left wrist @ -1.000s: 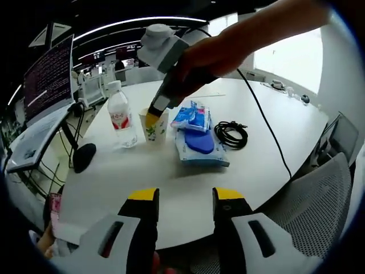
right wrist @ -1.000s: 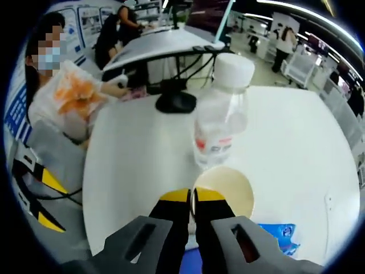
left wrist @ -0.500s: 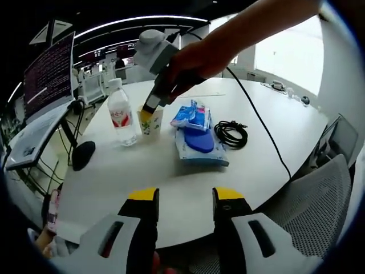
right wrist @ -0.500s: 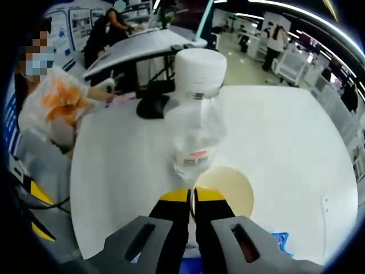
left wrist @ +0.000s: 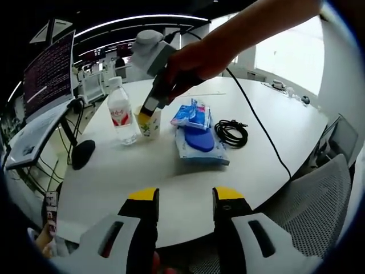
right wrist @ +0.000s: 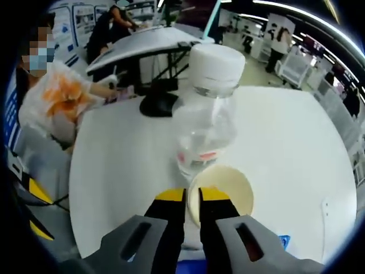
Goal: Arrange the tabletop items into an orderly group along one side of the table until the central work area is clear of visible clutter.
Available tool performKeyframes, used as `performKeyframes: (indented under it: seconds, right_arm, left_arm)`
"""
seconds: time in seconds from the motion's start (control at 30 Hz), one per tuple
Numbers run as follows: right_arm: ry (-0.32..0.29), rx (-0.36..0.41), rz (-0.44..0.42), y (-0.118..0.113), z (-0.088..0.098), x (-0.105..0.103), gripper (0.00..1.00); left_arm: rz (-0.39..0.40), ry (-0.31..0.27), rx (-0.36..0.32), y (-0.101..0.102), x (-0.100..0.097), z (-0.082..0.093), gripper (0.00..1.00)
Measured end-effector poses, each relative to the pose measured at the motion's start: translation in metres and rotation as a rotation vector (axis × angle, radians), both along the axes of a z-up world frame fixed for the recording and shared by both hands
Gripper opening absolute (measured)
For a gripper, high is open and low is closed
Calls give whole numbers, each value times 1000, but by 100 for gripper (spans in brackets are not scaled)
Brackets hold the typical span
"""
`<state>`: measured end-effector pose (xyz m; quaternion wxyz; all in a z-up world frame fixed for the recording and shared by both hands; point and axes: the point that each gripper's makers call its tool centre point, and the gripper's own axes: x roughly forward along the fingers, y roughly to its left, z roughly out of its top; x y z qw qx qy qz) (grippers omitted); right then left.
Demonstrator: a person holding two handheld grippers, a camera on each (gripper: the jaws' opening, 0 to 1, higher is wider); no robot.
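White and round, the big office table takes the middle of the left gripper view, with desks and a dark monitor at upper left. Up in the centre of that frame sits the clutter — a clear plastic water bottle with a white cap and red label, a small floral paper cup just to its right, then a blue-and-white packet lying on a flat blue wipes pack, and a coiled black cable to the right of those. A black mouse-like object lies toward the left edge of the table.

The left gripper hangs low at the bottom of its frame, its yellow-tipped jaws apart with nothing between them, over the near table edge.

The right gripper is at the cup: in the right gripper view its yellow tips straddle the cup's near rim, one outside, one inside — a narrow gap, and whether they pinch the wall I cannot tell. The bottle stands just beyond the cup, close enough that they may touch. In the left gripper view a bare hand holds that gripper down onto the cup. At upper left of the right gripper view, a person in a white and orange top sits beyond the table.
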<state>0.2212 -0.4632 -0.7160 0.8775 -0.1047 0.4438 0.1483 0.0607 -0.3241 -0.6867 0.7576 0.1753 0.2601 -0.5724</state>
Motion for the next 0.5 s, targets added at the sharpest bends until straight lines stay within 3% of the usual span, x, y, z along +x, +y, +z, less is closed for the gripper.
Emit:
performKeyframes:
  seconds: [0.5]
  right_arm:
    - [-60,10,23,0,20,-10,14]
  left_arm:
    - [-4,-6,22,1,-1,-3,36]
